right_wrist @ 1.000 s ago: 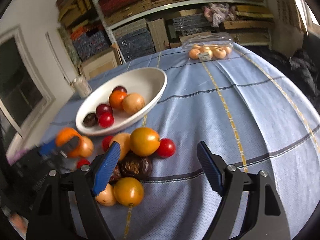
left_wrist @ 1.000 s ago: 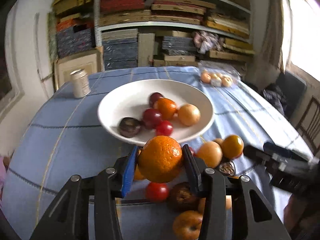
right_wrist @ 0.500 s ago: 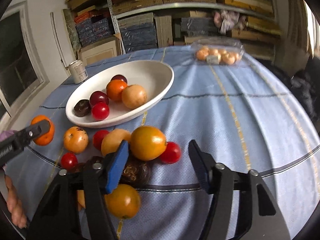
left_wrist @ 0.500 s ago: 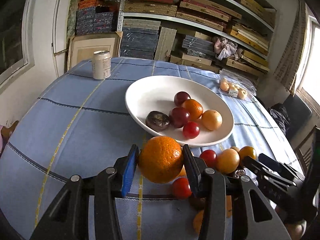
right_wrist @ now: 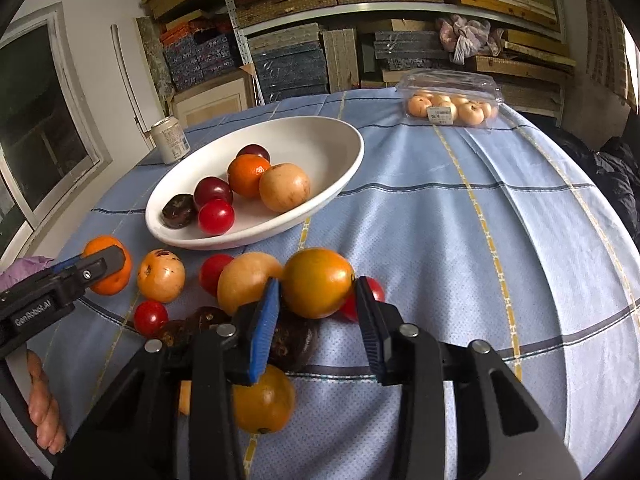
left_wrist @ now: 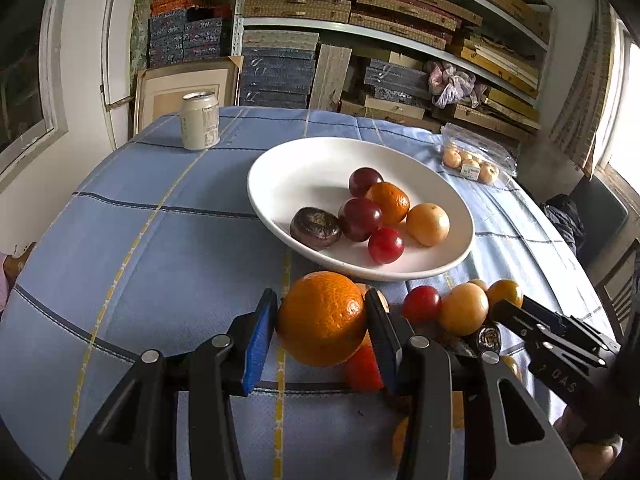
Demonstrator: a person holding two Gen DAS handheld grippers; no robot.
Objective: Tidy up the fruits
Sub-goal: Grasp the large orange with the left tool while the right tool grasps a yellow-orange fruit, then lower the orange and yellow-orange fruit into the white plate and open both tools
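My left gripper (left_wrist: pixel 322 320) is shut on a large orange (left_wrist: pixel 322 318) and holds it above the tablecloth just in front of the white bowl (left_wrist: pixel 296 168). The bowl holds several fruits: plums, a mandarin, a dark passion fruit. My right gripper (right_wrist: pixel 316 304) has its jaws closed around a yellow-orange fruit (right_wrist: pixel 316 282) at the top of the loose fruit pile (right_wrist: pixel 208 292); both pads touch it. The left gripper and its orange (right_wrist: pixel 114 272) also show at the left of the right wrist view.
A drink can (left_wrist: pixel 200 120) stands at the table's far left. A clear plastic box of small fruits (right_wrist: pixel 452 100) lies at the far right. A blue checked cloth (right_wrist: pixel 480 220) covers the round table. Shelves of stacked boxes stand behind.
My right gripper moved forward and closed from wide open onto the yellow-orange fruit. My left gripper drew back and left with the orange, away from the bowl.
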